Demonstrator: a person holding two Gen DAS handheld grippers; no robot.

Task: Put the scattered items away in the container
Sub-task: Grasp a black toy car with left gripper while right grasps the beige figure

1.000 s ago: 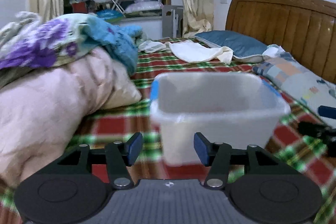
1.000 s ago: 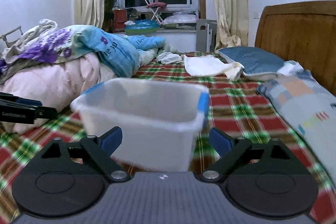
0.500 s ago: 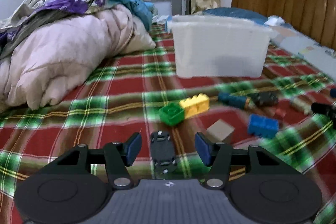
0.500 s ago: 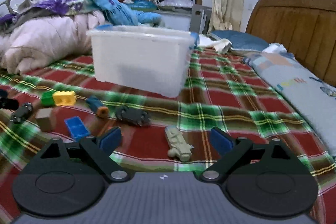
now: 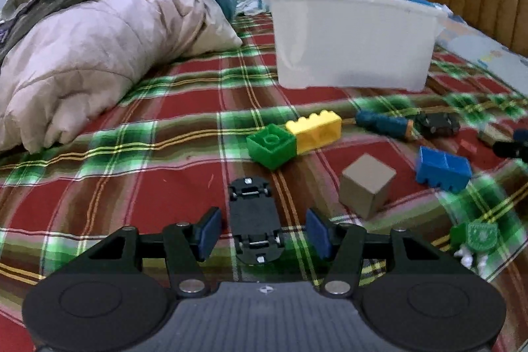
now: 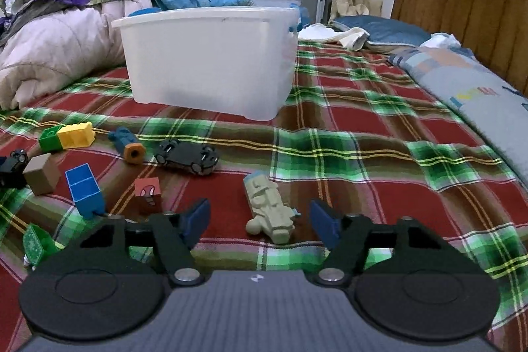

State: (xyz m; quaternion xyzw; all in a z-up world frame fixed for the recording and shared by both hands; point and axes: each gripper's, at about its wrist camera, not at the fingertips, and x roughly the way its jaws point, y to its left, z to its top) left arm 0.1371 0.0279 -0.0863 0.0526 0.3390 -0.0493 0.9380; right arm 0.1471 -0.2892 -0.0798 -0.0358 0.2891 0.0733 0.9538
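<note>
Left gripper [image 5: 260,231]: jaws released, one on either side of an upturned black toy car [image 5: 254,217] lying wheels-up on the plaid bedspread [image 5: 148,180]. The car's near end sits between the jaws with a gap on each side, nothing touching yet.

Right gripper [image 6: 260,221]: jaws released and wide, with a pale green toy figure [image 6: 269,211] lying between them, slanted, its near end about level with the fingertips.

Step in hand, as I judge it: closing on both toys for the first lift. Left: the car points straight ahead, so the jaws should meet its long flanks; push a little further forward first so the pads land mid-body, clear of the wheels. Right: the figure lies at an angle, so a slight turn of the wrist would square the jaws to its sides.

The white tub [image 5: 353,38] stands ahead of both grippers, well apart, with an upright wall and a raised rim to clear.

Room: the bedspread to the left of the left jaws is bare up to the pink quilt [image 5: 92,55]. To their right sits a brown cube [image 5: 366,188], near; green and yellow bricks [image 5: 293,137] lie ahead, between car and tub. Left of the right jaws a red block [image 6: 148,195] and a blue brick [image 6: 84,188] sit close; a second dark car [image 6: 186,155] lies ahead. Lifting straight up before travelling looks safest.
</note>
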